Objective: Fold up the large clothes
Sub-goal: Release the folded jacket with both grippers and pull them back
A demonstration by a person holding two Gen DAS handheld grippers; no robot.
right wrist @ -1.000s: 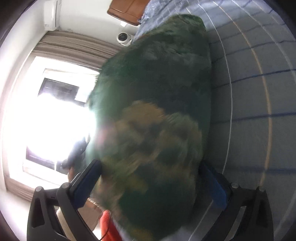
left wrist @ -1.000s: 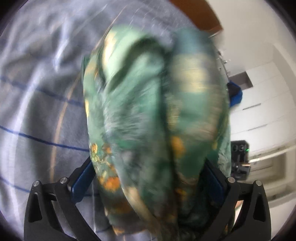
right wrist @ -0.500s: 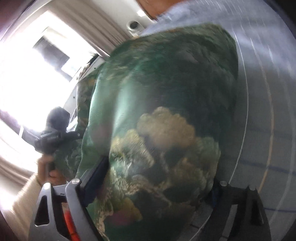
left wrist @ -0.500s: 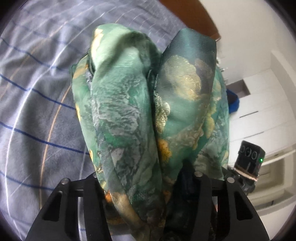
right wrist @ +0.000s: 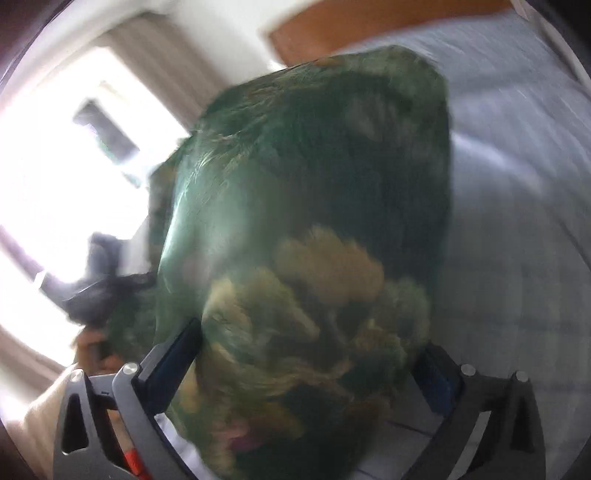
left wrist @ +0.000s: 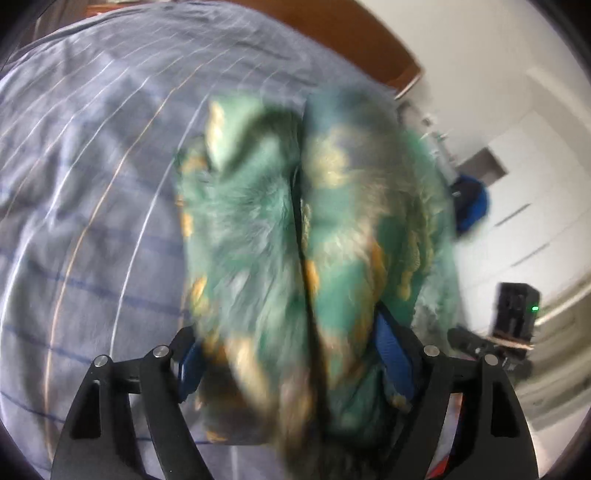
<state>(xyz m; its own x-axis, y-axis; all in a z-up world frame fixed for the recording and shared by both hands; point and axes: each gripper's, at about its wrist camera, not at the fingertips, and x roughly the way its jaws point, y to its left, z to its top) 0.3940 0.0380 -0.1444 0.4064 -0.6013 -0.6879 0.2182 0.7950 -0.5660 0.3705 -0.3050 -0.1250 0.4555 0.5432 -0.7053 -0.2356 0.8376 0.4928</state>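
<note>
A green garment with gold and orange print (left wrist: 314, 236) hangs bunched in front of the left wrist view, over the striped bed. My left gripper (left wrist: 291, 365) has its jaws spread wide with the cloth lying between them, blurred by motion. In the right wrist view the same garment (right wrist: 310, 229) fills the middle. My right gripper (right wrist: 310, 354) also stands wide, the cloth bulging between its blue-padded fingers (right wrist: 173, 354). Whether either one pinches the cloth is hidden by folds.
A grey-blue bedspread with blue, white and orange stripes (left wrist: 92, 184) covers the bed. A brown headboard (left wrist: 351, 33) is at the far end. White cupboards (left wrist: 535, 177) stand on the right. A bright window (right wrist: 55, 177) and the other handheld gripper (right wrist: 99, 291) show at left.
My left gripper's jaws, close together half a second ago, are spread apart. Both views have tilted up toward the headboard, and the garment swings with motion blur.
</note>
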